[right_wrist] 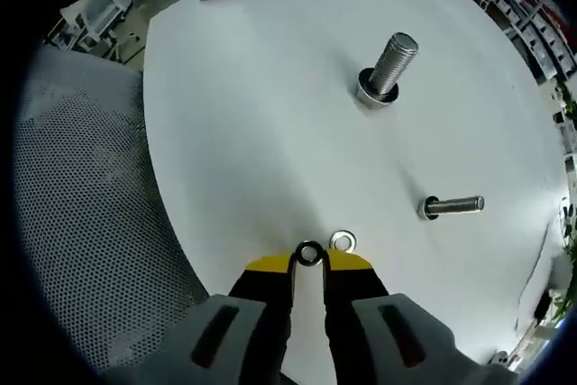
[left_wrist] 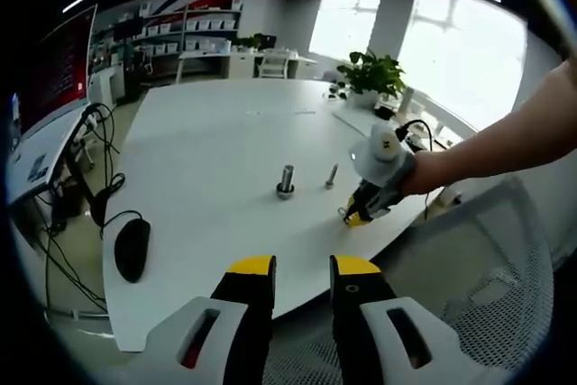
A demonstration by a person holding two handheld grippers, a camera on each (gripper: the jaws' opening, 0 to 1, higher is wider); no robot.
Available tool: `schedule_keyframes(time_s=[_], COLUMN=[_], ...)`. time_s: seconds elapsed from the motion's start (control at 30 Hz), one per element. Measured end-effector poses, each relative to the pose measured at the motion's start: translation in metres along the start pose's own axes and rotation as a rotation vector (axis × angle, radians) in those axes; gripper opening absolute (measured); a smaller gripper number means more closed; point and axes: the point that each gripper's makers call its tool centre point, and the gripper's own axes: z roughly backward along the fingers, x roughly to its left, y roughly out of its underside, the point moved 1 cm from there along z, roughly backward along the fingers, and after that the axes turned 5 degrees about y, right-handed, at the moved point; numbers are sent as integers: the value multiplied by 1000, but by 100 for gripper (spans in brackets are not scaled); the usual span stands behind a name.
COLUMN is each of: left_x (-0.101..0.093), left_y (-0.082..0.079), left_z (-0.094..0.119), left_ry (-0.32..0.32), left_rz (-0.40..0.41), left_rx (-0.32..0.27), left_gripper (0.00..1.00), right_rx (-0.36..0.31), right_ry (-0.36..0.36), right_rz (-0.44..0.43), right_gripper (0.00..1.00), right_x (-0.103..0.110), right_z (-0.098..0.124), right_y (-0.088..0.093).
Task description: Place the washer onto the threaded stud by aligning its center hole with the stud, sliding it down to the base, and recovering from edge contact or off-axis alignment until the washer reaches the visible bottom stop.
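1. Right tongs (right_wrist: pixel 309 259), at six o'clock in the right gripper view, pinch a washer (right_wrist: pixel 309 253) between their yellow tips; a second washer (right_wrist: pixel 342 242) lies on the white counter (right_wrist: pixel 252 114) just beside it.
2. Large threaded stud (right_wrist: pixel 389 68) stands at one o'clock; a smaller bolt (right_wrist: pixel 453 206) at three.
3. Left tongs (left_wrist: pixel 302 284) are released, holding nothing, over the counter's edge.

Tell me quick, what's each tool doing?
Left tool: open, holding nothing.
Right tool: closed on a washer, with another washer lying beside it on the table.
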Motion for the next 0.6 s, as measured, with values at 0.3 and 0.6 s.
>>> schedule_keyframes(time_s=[0.3,0.6], left_x=[0,-1], left_y=[1,1], left_z=[-1,0], left_ry=[2,3], left_rz=[-3,-6], left_rx=[6,9], left_gripper=[22,22], right_rx=[-7,-51], right_ry=[15,64], right_rz=[-21,-71], right_gripper=[14,14], right_x=[-3,-31], right_z=[1,12], right_y=[1,-1])
